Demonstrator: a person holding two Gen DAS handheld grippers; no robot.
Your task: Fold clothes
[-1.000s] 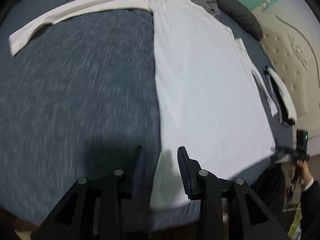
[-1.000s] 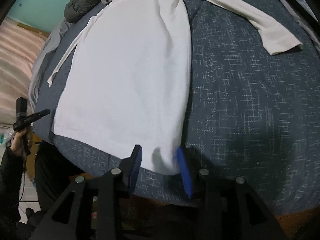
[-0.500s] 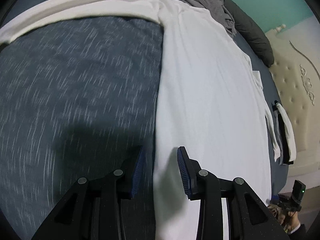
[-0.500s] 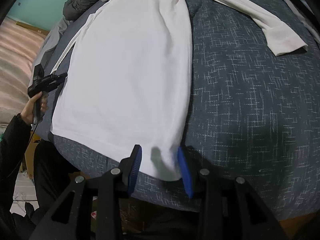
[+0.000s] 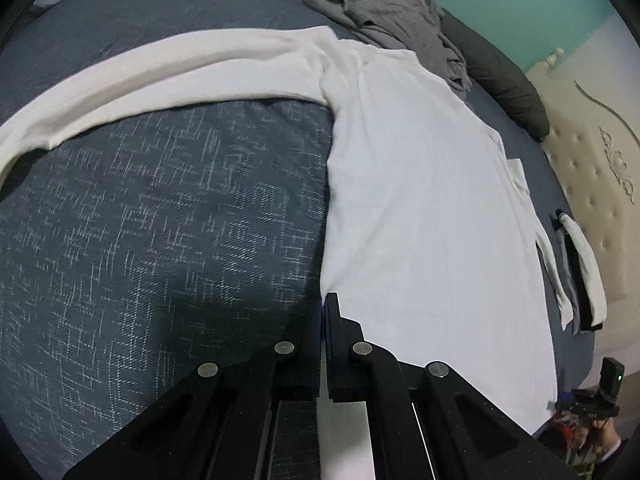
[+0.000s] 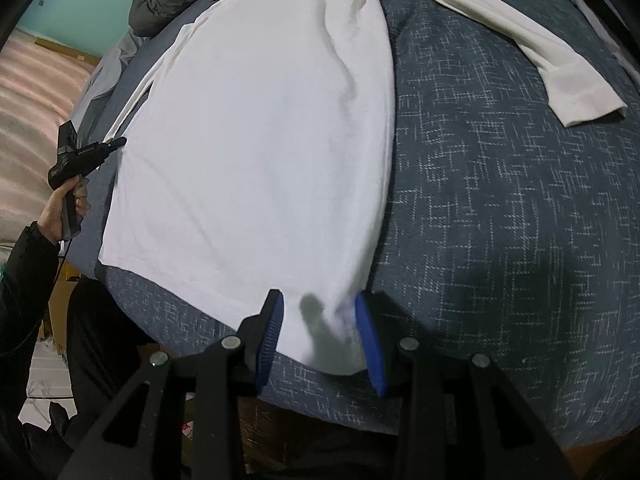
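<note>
The left gripper [image 5: 323,312] has its jaws pinched on the side edge of the white long-sleeved cotton shirt [image 5: 420,208], lying flat on the dark-blue flecked bedspread [image 5: 160,220]. The right gripper [image 6: 320,328] straddles the hem corner, jaws wide. No fold is made yet; sleeves lie spread.

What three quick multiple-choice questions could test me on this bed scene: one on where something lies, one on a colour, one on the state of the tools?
1. Where is the grey garment?
A. beyond the shirt's collar end
B. on the floor
C. under the gripper

2. The long-sleeved shirt is:
A. red
B. white
C. black

3. The left gripper's jaws are:
A. wide apart
B. closed on the shirt's side edge
C. out of view

Answers: 1 A, it lies crumpled past the shoulders; 2 B, plain white cloth; 3 B, pads meet over the edge.
</note>
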